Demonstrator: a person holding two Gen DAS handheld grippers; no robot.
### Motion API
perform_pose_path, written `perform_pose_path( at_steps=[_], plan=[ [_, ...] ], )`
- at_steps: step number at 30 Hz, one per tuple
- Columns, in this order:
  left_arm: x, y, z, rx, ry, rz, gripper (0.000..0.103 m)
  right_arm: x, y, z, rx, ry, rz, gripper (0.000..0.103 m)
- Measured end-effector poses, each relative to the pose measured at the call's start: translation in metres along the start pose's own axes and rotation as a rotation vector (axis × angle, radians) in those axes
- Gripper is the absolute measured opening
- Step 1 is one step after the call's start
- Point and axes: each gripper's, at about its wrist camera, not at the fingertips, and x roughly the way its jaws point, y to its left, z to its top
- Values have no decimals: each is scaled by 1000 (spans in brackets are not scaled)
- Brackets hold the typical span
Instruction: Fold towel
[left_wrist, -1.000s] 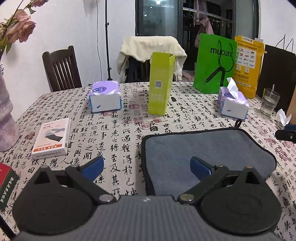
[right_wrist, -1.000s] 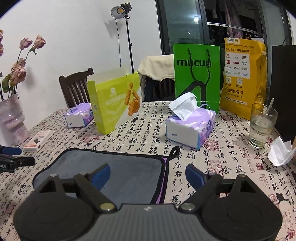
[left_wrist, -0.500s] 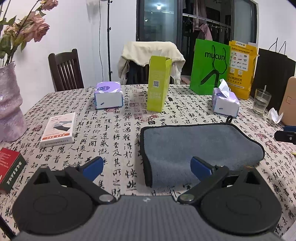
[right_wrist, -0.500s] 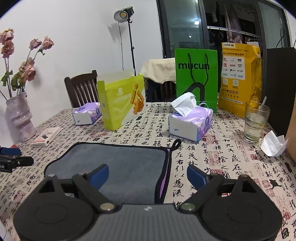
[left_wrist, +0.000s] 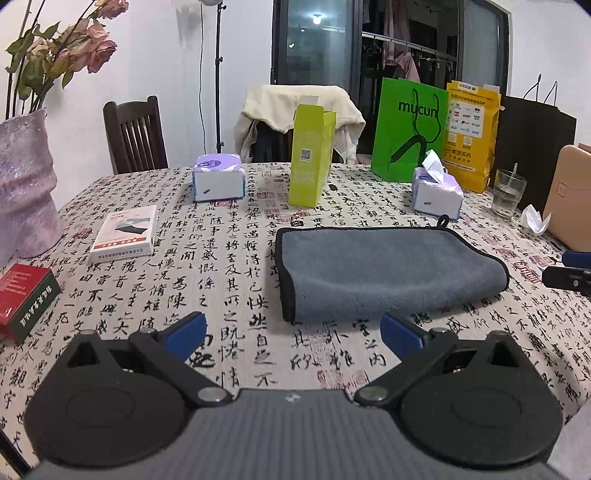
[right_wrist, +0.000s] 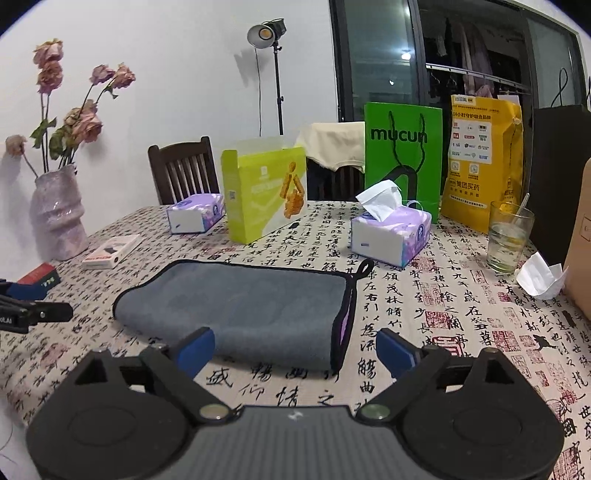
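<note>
A grey towel with black trim (left_wrist: 384, 269) lies folded flat on the calligraphy-print tablecloth (left_wrist: 207, 280). It also shows in the right wrist view (right_wrist: 243, 310), with a small hanging loop at its far right corner. My left gripper (left_wrist: 293, 334) is open and empty, held just short of the towel's near edge. My right gripper (right_wrist: 295, 350) is open and empty, near the towel's near right corner. Neither gripper touches the towel.
Two tissue packs (left_wrist: 218, 181) (left_wrist: 436, 192), a lime box (left_wrist: 310, 155), green (left_wrist: 410, 129) and yellow bags (left_wrist: 471, 133), and a glass (left_wrist: 509, 192) stand behind the towel. A vase (left_wrist: 26, 184), a white box (left_wrist: 123, 232) and a red box (left_wrist: 24, 295) are on the left.
Both grippers have pulled back and risen away from the towel. The towel now lies wholly in front of the open fingers instead of between them.
</note>
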Motion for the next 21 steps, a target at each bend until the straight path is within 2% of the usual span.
perform_pose_path(
  at_steps=[21],
  plan=[
    [-57,-3,-47,0,-50,-10,103,-53,32,-39,-54,-31,16,96]
  ],
)
